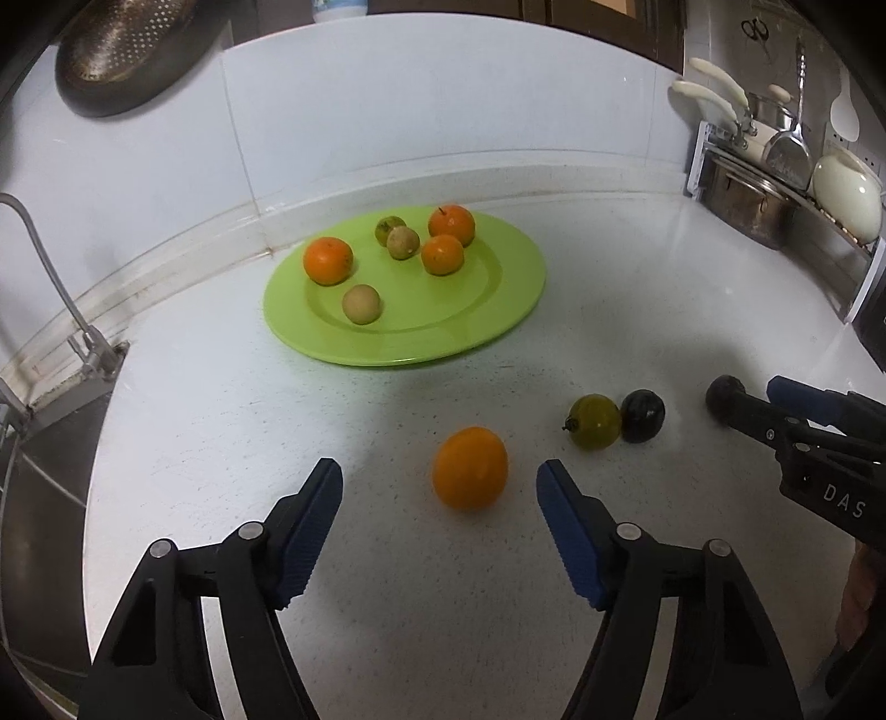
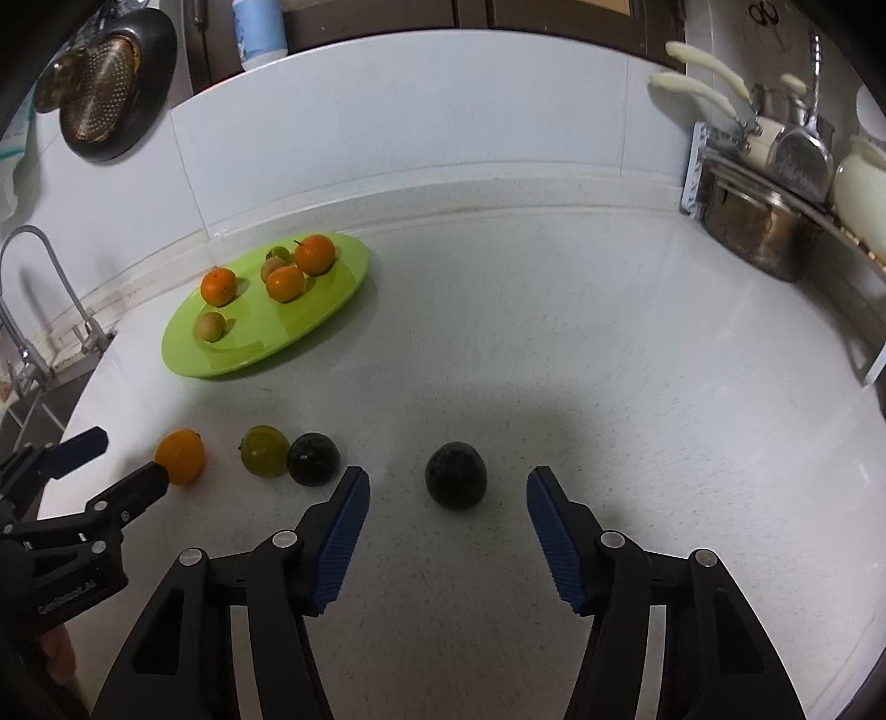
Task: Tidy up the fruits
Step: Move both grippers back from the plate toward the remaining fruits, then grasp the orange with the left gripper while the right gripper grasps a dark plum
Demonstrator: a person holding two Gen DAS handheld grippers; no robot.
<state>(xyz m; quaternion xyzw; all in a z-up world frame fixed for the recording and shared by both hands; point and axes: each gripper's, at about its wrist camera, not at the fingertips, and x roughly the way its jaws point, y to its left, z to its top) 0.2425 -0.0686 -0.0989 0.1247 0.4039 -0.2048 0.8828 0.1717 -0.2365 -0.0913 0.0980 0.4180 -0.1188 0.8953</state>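
Note:
A green plate (image 1: pixel 498 310) (image 2: pixel 332 310) near the back wall holds several fruits: three oranges and small brownish and green ones. On the white counter lie an orange fruit (image 1: pixel 469 468) (image 2: pixel 180 456), a green fruit (image 1: pixel 593 421) (image 2: pixel 264 450), a dark fruit (image 1: pixel 642 415) (image 2: pixel 313 458) touching the green one, and another dark fruit (image 2: pixel 456 474) (image 1: pixel 722 396). My left gripper (image 1: pixel 440 476) (image 2: pixel 130 457) is open, its fingertips either side of the orange fruit. My right gripper (image 2: pixel 447 484) (image 1: pixel 747 396) is open, its fingertips either side of the second dark fruit.
A sink with a faucet (image 1: pixel 50 266) (image 2: pixel 33 288) is at the left. A rack with a metal pot (image 1: pixel 742 205) (image 2: pixel 764 232) and utensils stands at the back right. A colander (image 1: pixel 127 50) (image 2: pixel 105 88) hangs on the wall.

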